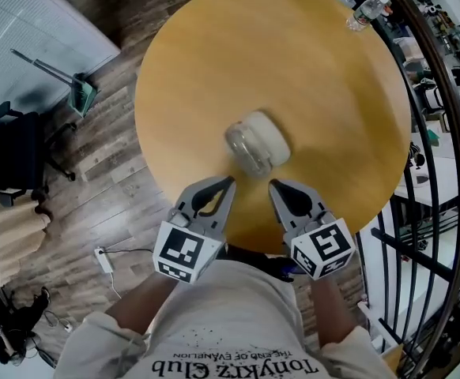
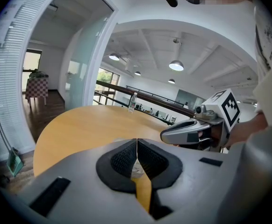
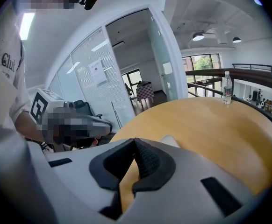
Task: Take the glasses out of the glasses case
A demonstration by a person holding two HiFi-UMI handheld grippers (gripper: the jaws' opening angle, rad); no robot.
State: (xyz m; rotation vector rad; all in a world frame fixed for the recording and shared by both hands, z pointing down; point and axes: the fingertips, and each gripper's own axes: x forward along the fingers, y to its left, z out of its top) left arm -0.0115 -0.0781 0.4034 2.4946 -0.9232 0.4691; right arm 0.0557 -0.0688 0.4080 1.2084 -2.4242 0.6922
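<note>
Both grippers are clenched shut with nothing in them, tips over the near edge of the round table (image 1: pixel 214 69). The left gripper (image 1: pixel 228 182) has the glasses case (image 1: pixel 258 143) just ahead, slightly to its right. The right gripper (image 1: pixel 273 185) has it just ahead-left. A water bottle (image 1: pixel 368 10) stands far beyond the right one.

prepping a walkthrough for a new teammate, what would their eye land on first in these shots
First, the big round light-wood table filling the head view, with a pale rounded glasses case lying near its middle. Just short of the case, the left gripper and right gripper point at it side by side, both with jaws together. A clear plastic water bottle stands alone at the table's far edge.
</note>
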